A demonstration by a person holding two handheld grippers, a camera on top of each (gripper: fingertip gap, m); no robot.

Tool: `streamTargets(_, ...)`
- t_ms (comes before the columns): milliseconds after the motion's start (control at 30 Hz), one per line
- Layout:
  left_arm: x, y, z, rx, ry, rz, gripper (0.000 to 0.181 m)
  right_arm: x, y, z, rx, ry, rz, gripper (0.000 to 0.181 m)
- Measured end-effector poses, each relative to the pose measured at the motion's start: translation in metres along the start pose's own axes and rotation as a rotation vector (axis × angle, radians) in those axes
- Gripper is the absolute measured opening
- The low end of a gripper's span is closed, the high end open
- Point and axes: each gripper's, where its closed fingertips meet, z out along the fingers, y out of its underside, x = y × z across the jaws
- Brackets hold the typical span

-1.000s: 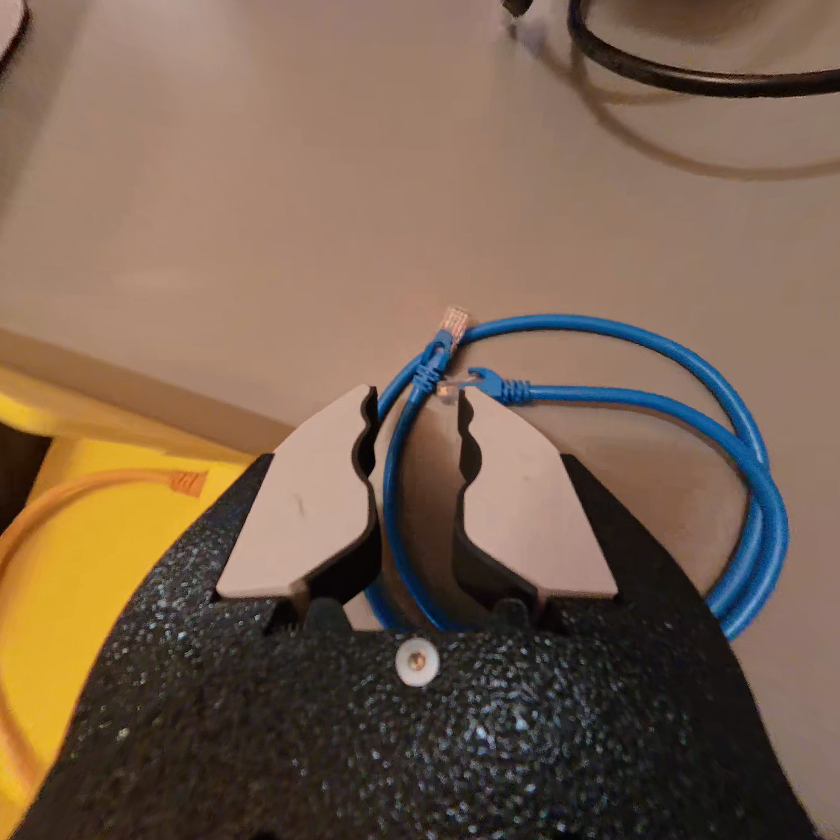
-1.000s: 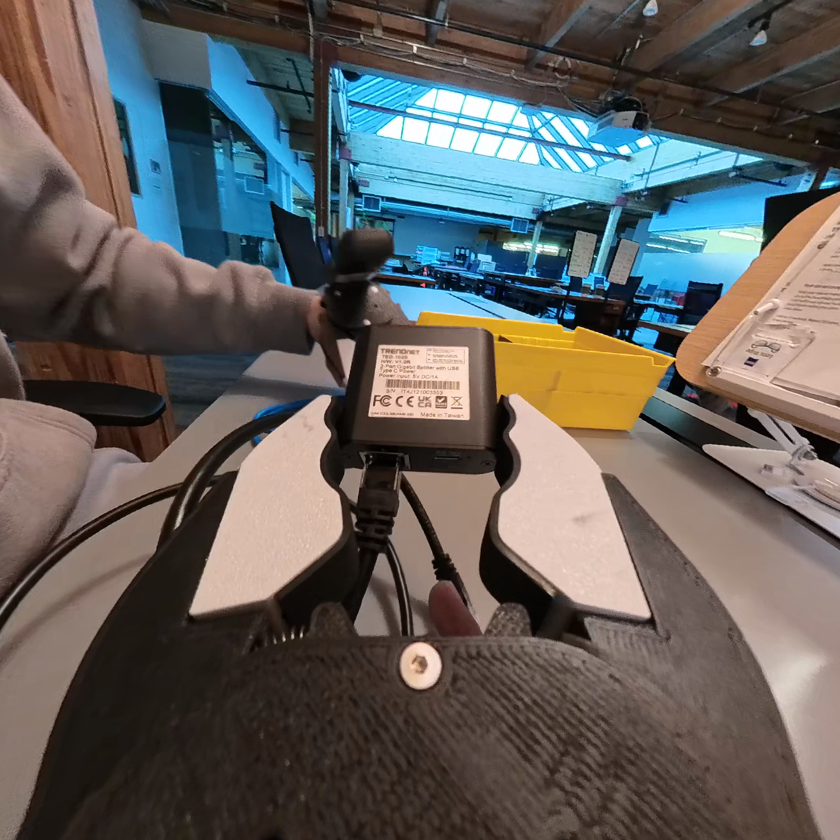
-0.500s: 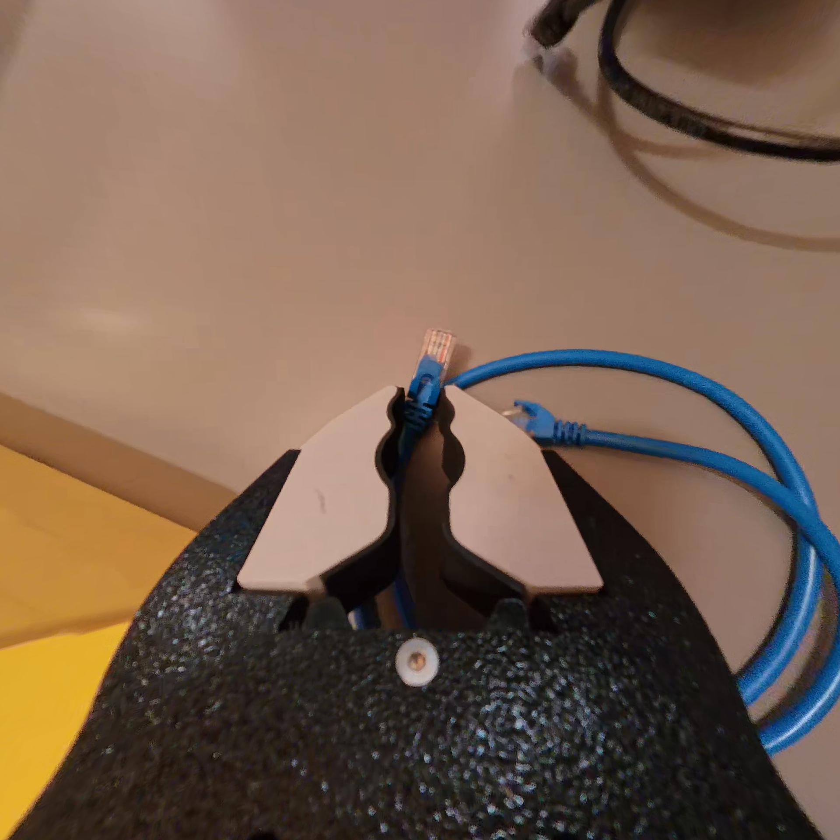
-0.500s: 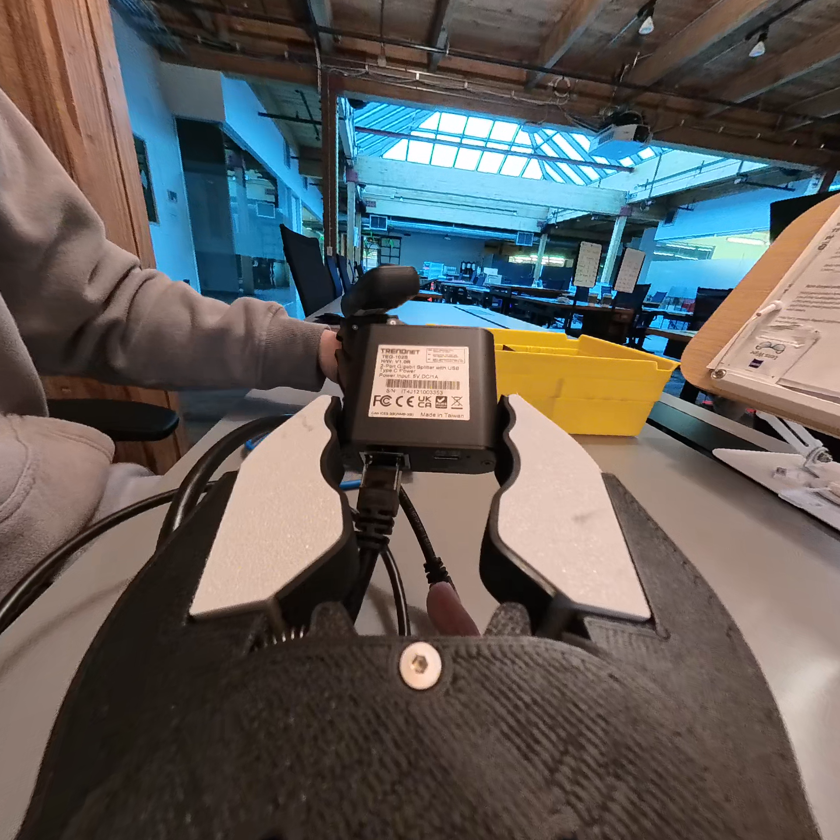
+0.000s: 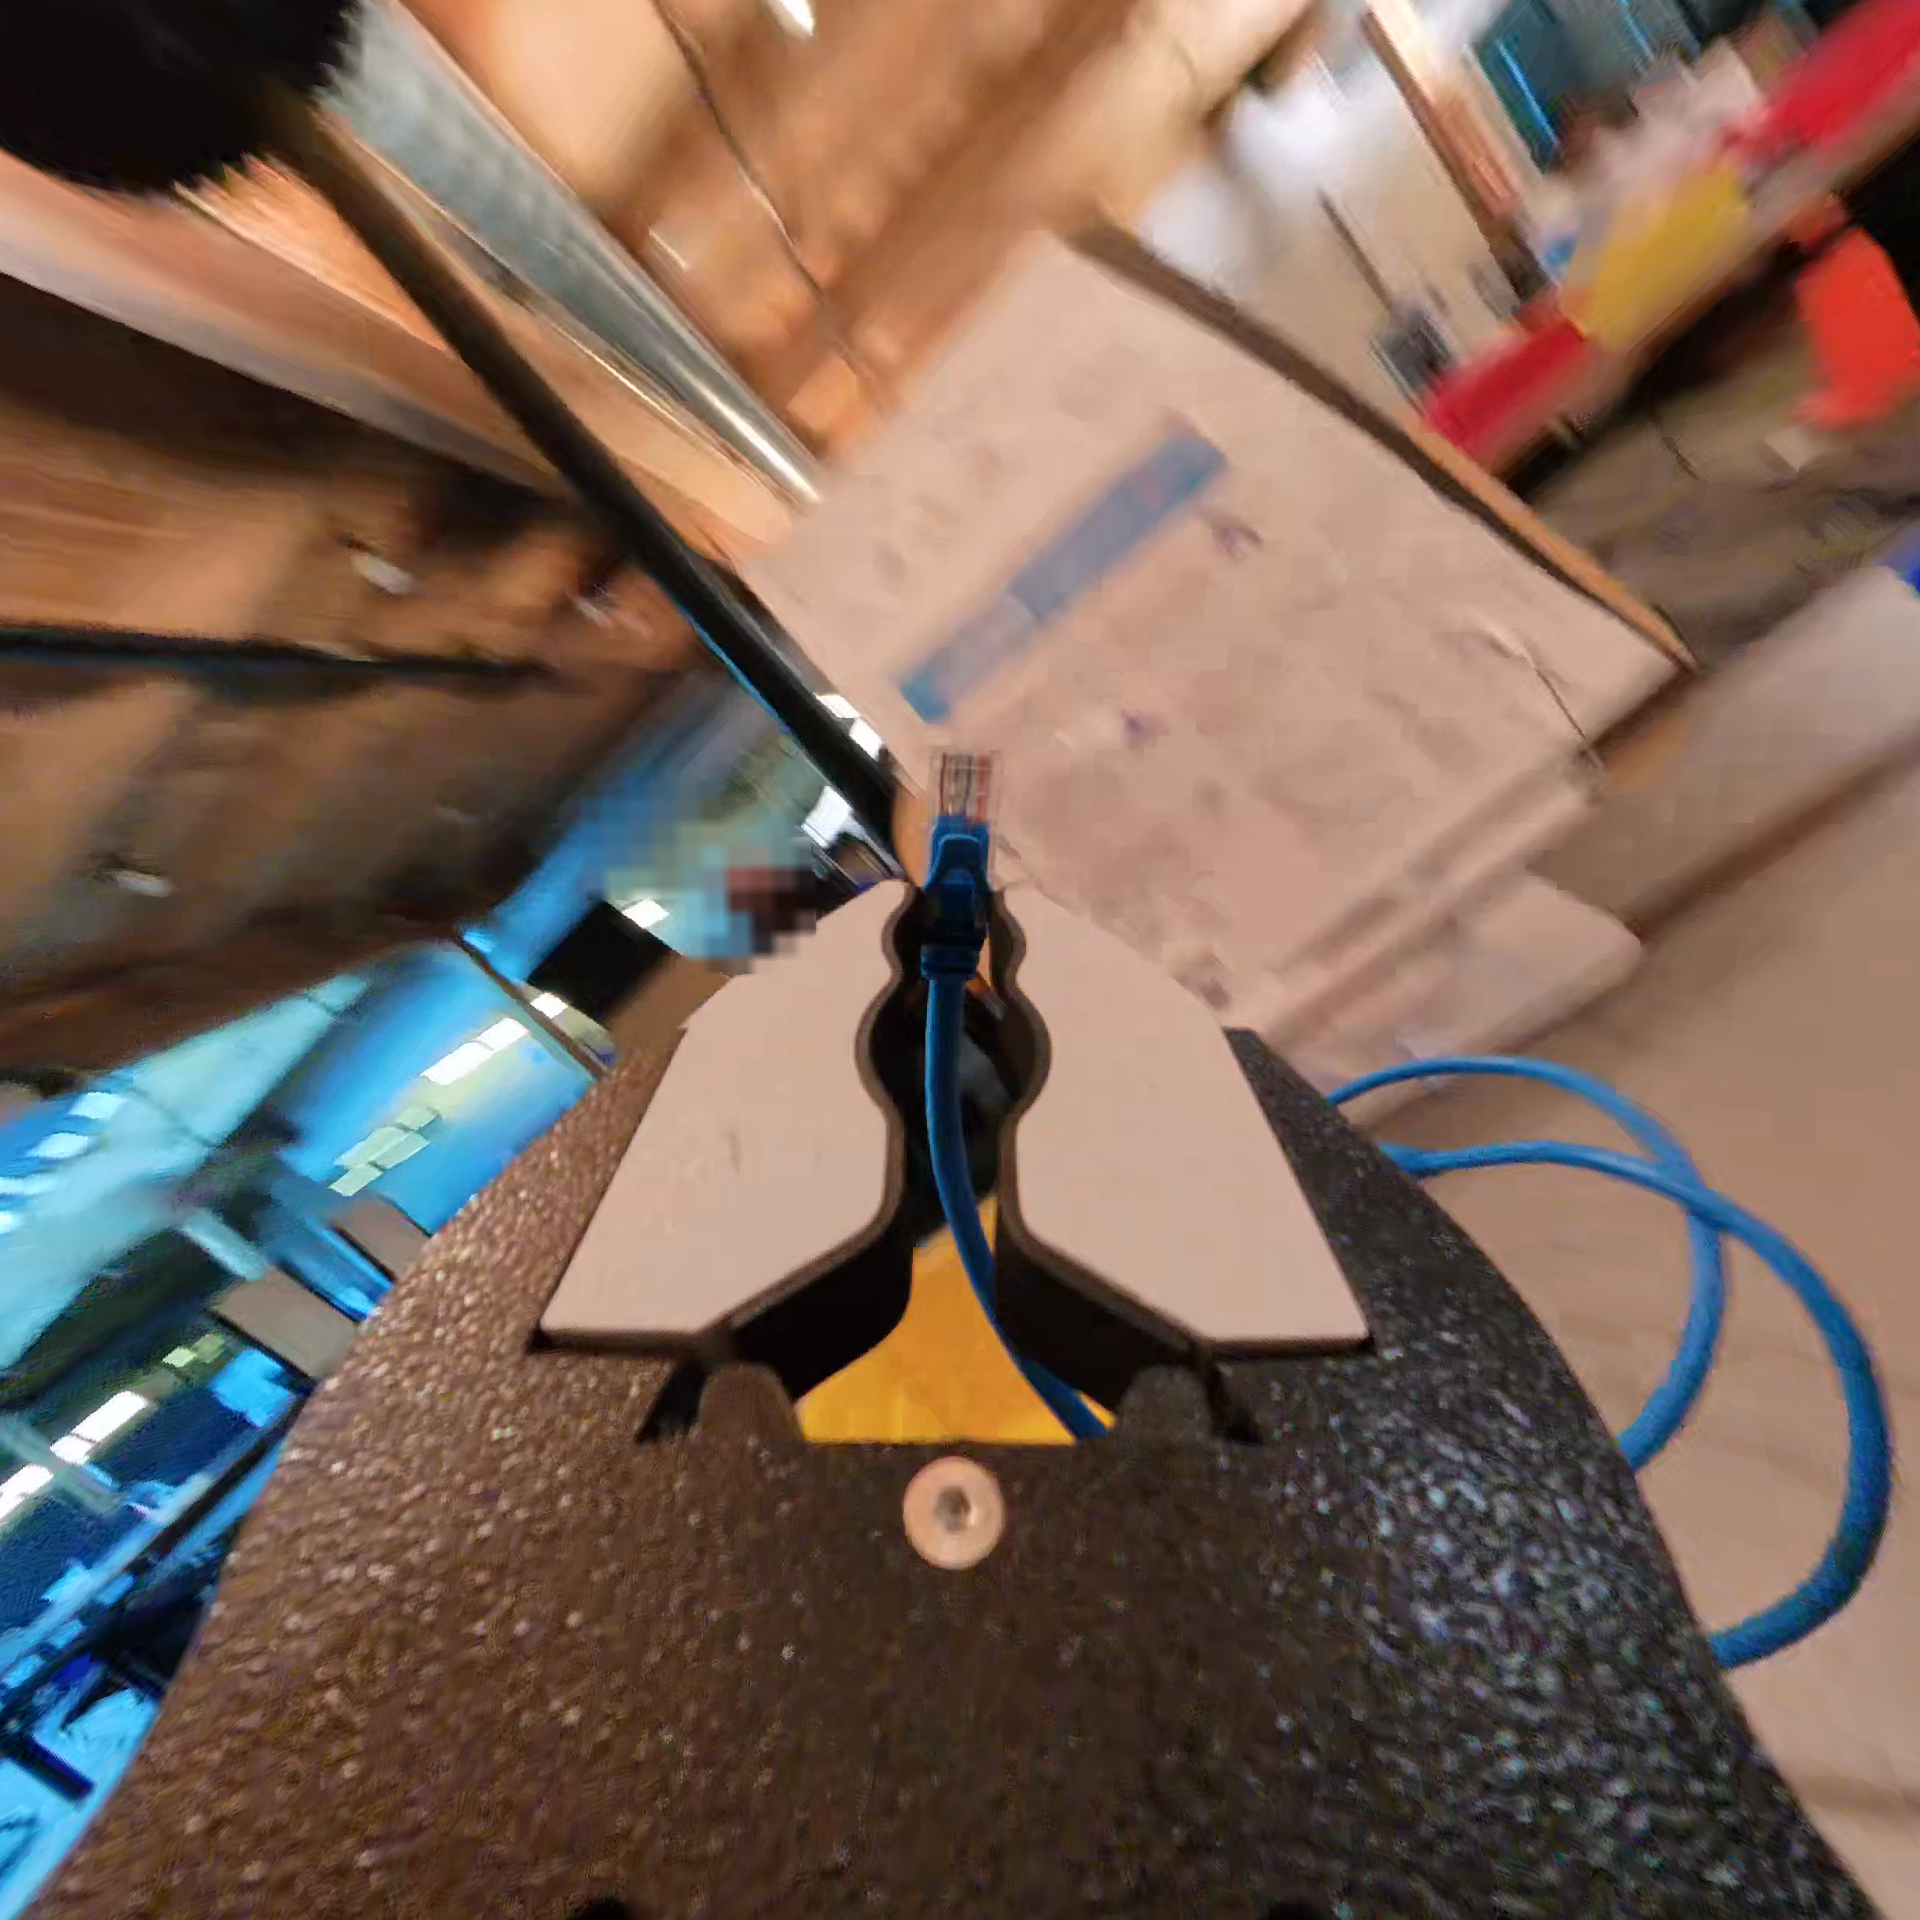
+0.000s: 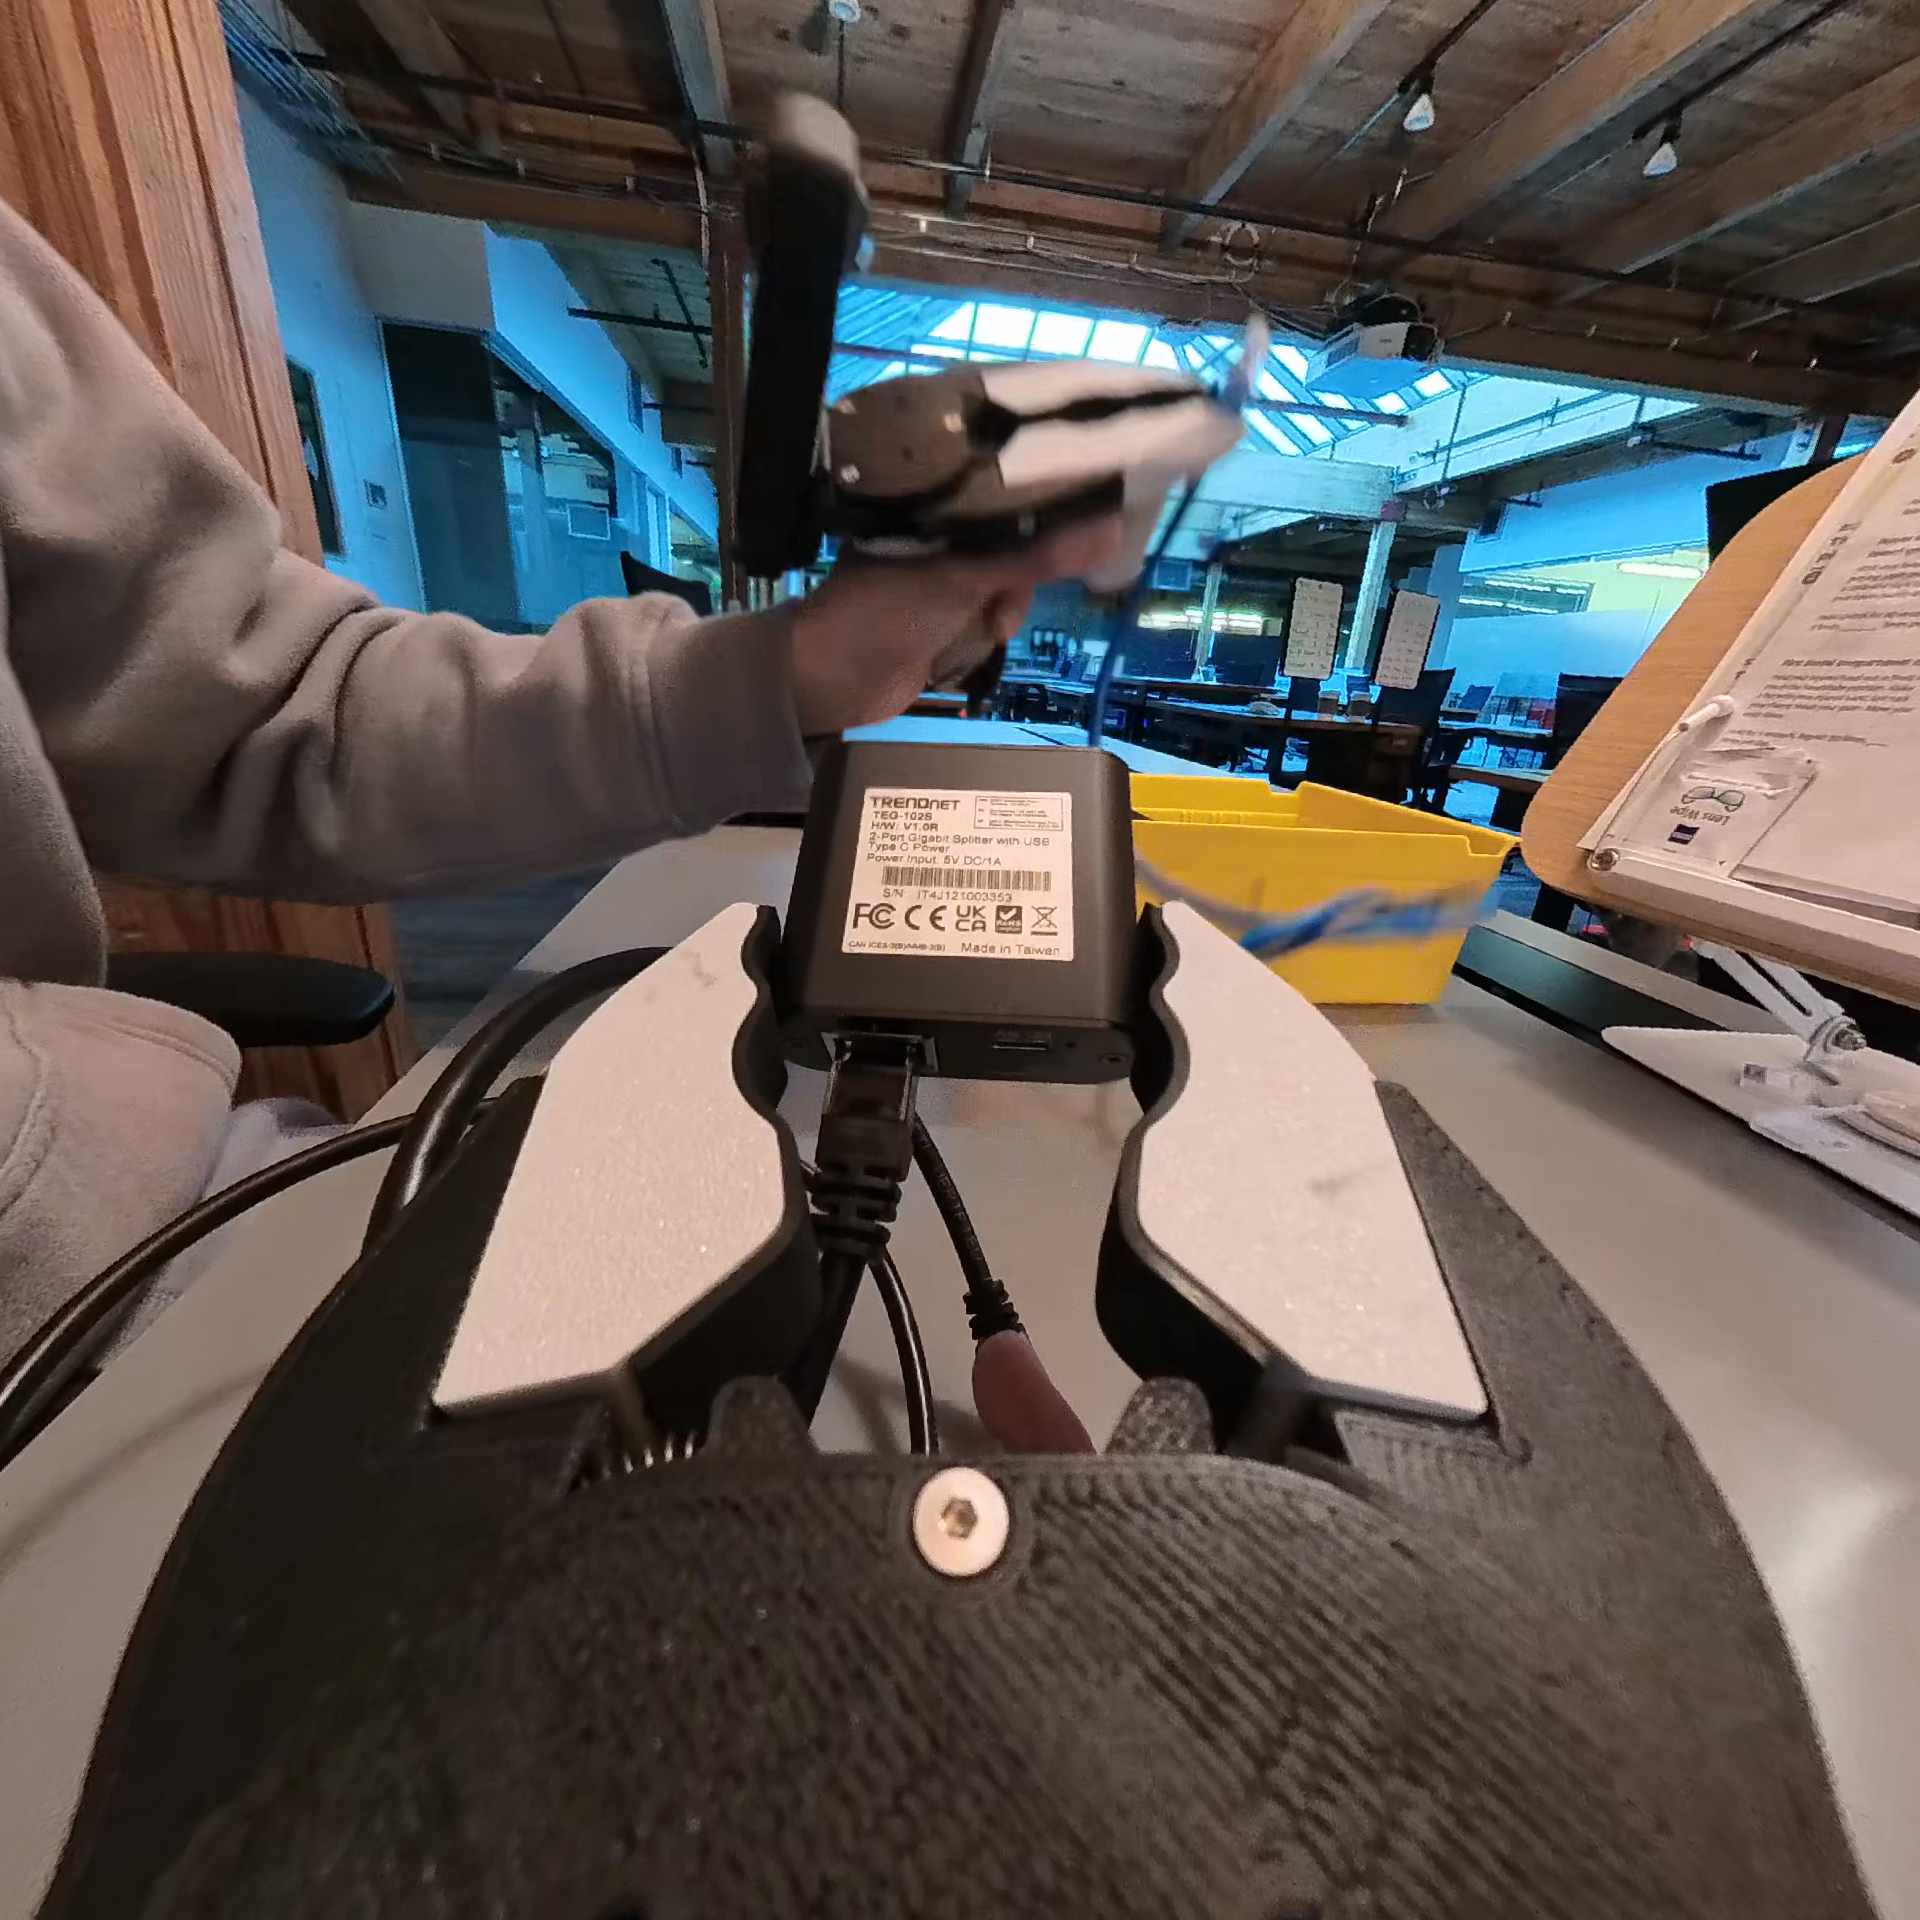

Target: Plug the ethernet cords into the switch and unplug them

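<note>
Your left gripper (image 5: 956, 914) is clamped on the blue cord (image 5: 951, 1101) just behind its plug (image 5: 964, 781), which sticks out past the fingertips. A second ago that gripper was low over the table with its jaws apart around the cord; now it is lifted and swung up, so its camera sees a blurred room instead of the tabletop. The rest of the blue cord hangs in loops at the right, though the blur leaves it unclear whether they touch the table. Your right gripper (image 6: 956, 997) has not moved: it still grips the black switch (image 6: 961, 894) by its sides above the table (image 6: 1662, 1195), a black cord (image 6: 862, 1143) plugged into its near face. The yellow bin (image 6: 1299, 883) sits behind.
</note>
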Motion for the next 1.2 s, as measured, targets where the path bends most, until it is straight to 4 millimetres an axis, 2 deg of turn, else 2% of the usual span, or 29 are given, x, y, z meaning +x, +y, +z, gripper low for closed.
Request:
streamTargets(33, -0.006, -0.018, -0.004, 0.074, -0.039, 0.012, 0.011, 0.000, 0.000, 0.000, -0.001, 0.000, -0.002, 0.066)
streamTargets(67, -0.001, -0.032, -0.008, 0.130, -0.027, 0.048, 0.011, -0.001, 0.000, 0.000, -0.002, -0.002, -0.003, 0.066)
streamTargets(133, 0.023, -0.043, -0.021, 0.220, -0.007, 0.183, 0.011, -0.001, 0.000, 0.000, -0.001, -0.003, -0.004, 0.066)
streamTargets(167, 0.045, -0.041, -0.029, 0.255, 0.043, 0.266, 0.011, -0.001, 0.000, 0.000, 0.001, -0.002, -0.004, 0.066)
streamTargets(267, 0.108, -0.013, -0.057, 0.292, 0.183, 0.447, 0.011, 0.000, -0.001, -0.001, 0.011, 0.001, -0.001, 0.066)
streamTargets(333, 0.140, 0.009, -0.078, 0.291, 0.276, 0.498, 0.011, 0.000, -0.003, -0.002, 0.020, 0.002, 0.001, 0.066)
streamTargets(400, 0.153, 0.027, -0.095, 0.259, 0.326, 0.484, 0.012, 0.000, -0.004, -0.003, 0.030, 0.000, 0.002, 0.066)
streamTargets(533, 0.164, 0.046, -0.124, 0.210, 0.477, 0.443, 0.016, 0.000, -0.004, -0.003, 0.031, -0.004, 0.003, 0.066)
streamTargets(567, 0.173, 0.054, -0.135, 0.182, 0.583, 0.436, 0.012, 0.000, -0.004, -0.003, 0.031, -0.005, 0.003, 0.066)
streamTargets(700, 0.200, 0.096, -0.186, -0.043, 1.054, 0.398, 0.022, -0.001, -0.003, -0.003, 0.025, -0.010, 0.001, 0.066)
streamTargets(733, 0.202, 0.103, -0.197, -0.119, 1.150, 0.360, 0.026, -0.002, -0.003, -0.002, 0.021, -0.011, -0.002, 0.066)
streamTargets(800, 0.200, 0.104, -0.212, -0.199, 1.275, 0.288, 0.033, -0.002, -0.002, -0.002, 0.015, -0.014, -0.006, 0.066)
streamTargets(867, 0.194, 0.093, -0.223, -0.229, 1.387, 0.202, 0.040, -0.003, -0.002, -0.001, 0.012, -0.017, -0.007, 0.066)
streamTargets(933, 0.186, 0.080, -0.225, -0.233, 1.460, 0.125, 0.035, -0.003, -0.001, -0.001, 0.009, -0.017, -0.009, 0.066)
streamTargets(1000, 0.175, 0.083, -0.213, -0.218, 1.431, 0.180, 0.029, -0.004, -0.001, -0.001, 0.006, -0.020, -0.013, 0.066)
streamTargets(1100, 0.158, 0.110, -0.188, -0.283, 1.369, 0.330, 0.028, -0.005, 0.000, 0.000, 0.000, -0.026, -0.016, 0.066)
streamTargets(1200, 0.154, 0.116, -0.164, -0.295, 1.349, 0.301, 0.023, -0.006, 0.000, 0.000, -0.004, -0.029, -0.019, 0.066)
